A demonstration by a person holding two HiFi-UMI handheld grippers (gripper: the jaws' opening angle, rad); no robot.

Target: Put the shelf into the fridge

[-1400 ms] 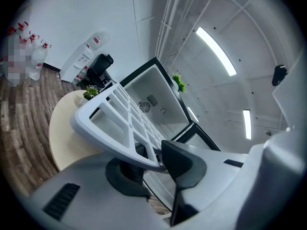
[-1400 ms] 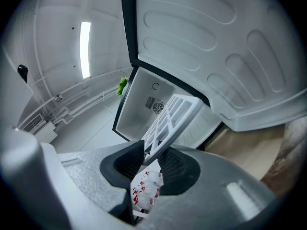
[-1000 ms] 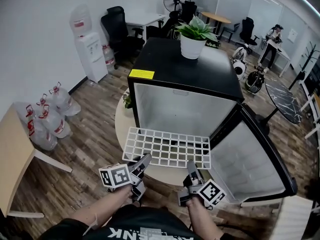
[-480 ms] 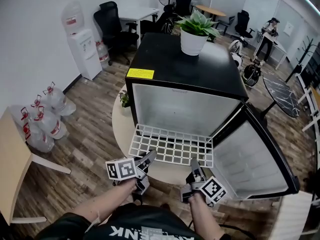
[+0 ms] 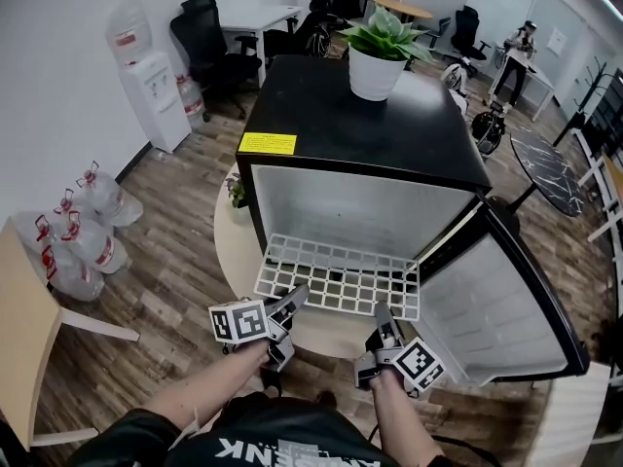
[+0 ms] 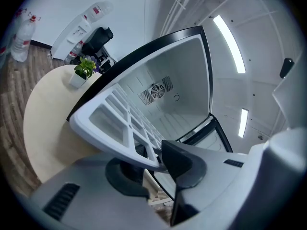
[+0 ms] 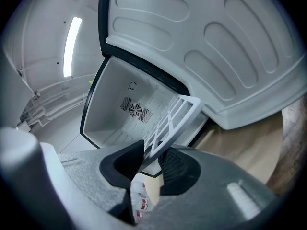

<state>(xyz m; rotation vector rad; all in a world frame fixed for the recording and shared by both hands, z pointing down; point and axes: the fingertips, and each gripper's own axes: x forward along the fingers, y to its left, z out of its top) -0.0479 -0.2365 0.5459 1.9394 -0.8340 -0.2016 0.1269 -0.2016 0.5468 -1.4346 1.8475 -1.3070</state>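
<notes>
Fingers of left gripper [image 5: 293, 301] and right gripper [image 5: 381, 315] pinch the white plastic grid shelf [image 5: 341, 274] mid-frame; skew could jam it in the black fridge [image 5: 321, 115].

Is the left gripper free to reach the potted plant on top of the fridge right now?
Probably not. The left gripper is clamped on the near edge of the white shelf, sharing it with the right gripper, and the potted plant stands toward the far side of the fridge top.
</notes>
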